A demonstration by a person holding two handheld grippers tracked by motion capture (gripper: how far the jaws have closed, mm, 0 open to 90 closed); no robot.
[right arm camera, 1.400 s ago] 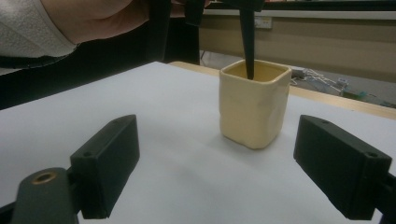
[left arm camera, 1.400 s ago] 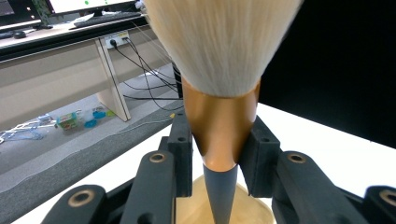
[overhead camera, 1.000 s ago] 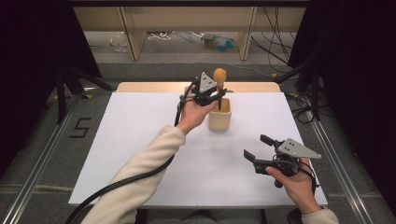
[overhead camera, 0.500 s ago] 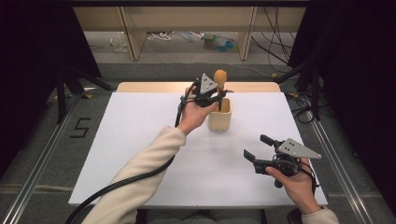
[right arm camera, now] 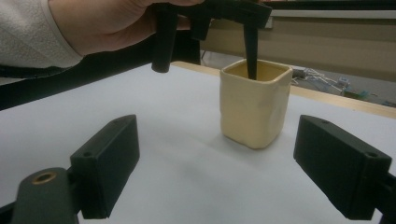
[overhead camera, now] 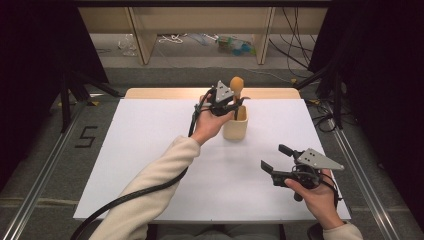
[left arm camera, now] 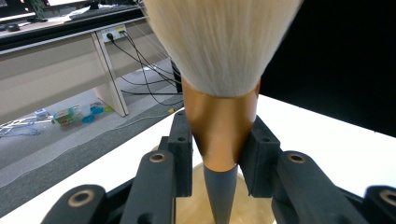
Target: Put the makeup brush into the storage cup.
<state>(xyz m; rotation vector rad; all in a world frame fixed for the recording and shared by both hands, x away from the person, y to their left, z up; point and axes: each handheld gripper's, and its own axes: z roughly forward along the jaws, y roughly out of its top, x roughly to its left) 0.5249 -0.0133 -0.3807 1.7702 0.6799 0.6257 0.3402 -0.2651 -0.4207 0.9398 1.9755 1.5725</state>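
Nothing has moved since the earlier frame: my left claw (overhead camera: 234, 106) stays clamped on the brush (left arm camera: 219, 93), handle tip inside the cup (overhead camera: 235, 126) at the bench's (overhead camera: 150, 150) far middle. My right claw (overhead camera: 275, 157) waits wide, near right.

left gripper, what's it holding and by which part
The left gripper is shut on a makeup brush, fingers clamping its copper collar just below the bristles, handle pointing down into the cream cup.
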